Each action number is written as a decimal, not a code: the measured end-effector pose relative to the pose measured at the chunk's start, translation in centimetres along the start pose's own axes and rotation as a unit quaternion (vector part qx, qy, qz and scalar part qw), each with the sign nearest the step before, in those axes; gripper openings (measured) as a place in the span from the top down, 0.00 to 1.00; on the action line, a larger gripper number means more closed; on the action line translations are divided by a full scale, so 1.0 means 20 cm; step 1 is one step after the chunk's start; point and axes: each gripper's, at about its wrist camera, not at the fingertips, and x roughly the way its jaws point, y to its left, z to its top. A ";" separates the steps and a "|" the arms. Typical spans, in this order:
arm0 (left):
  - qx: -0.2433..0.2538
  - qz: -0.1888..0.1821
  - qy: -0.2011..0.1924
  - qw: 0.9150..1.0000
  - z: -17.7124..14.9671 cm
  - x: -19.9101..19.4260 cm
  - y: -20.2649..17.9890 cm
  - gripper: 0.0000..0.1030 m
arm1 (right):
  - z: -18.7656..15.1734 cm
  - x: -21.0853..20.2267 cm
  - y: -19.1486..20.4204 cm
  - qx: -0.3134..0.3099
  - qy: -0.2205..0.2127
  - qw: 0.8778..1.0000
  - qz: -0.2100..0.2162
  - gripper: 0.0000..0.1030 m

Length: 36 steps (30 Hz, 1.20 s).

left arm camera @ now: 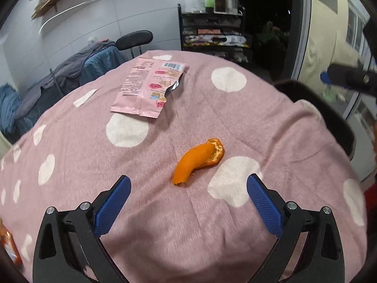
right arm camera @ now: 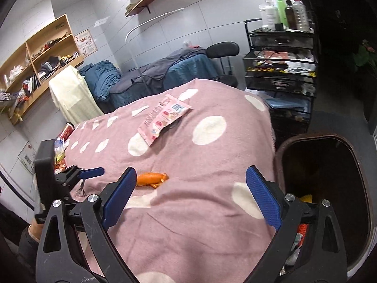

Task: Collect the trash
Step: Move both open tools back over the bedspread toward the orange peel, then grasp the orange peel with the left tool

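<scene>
Left gripper (left arm camera: 188, 184) fingers wide apart, lined up on the orange peel (left arm camera: 198, 160) mid-frame; right gripper (right arm camera: 190, 181) also spread, empty, beside the bin (right arm camera: 353, 165).

A dusty pink tablecloth (left arm camera: 212, 108) is patterned with large white dots. Bright orange is shown by the peel (left arm camera: 196, 159), pale pink with a silver lining by the wrapper (left arm camera: 146, 87). Blue textured pads (left arm camera: 113, 208) are set on black gripper arms.
</scene>
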 end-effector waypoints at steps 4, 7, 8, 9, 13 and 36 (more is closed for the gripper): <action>0.007 -0.007 0.024 1.000 0.07 0.11 0.02 0.06 | 0.03 0.02 0.03 -0.010 0.001 1.000 0.002 0.10; 0.017 -0.010 0.048 0.999 0.12 0.20 0.03 0.16 | 0.05 0.05 0.04 -0.013 0.008 1.000 0.005 0.10; 0.025 -0.012 0.060 0.998 0.13 0.24 0.03 0.19 | 0.06 0.06 0.04 -0.013 0.013 1.000 0.008 0.10; 0.029 -0.015 0.071 0.997 0.13 0.27 0.02 0.27 | 0.06 0.07 0.04 -0.014 0.016 1.000 0.011 0.10; 0.054 -0.035 0.104 0.992 0.12 0.34 -0.02 0.63 | 0.11 0.16 0.05 -0.008 0.039 0.998 0.039 0.10; -0.098 0.008 -0.031 0.995 -0.10 -0.14 0.20 0.80 | 0.22 0.98 0.19 0.135 0.176 0.957 0.190 0.29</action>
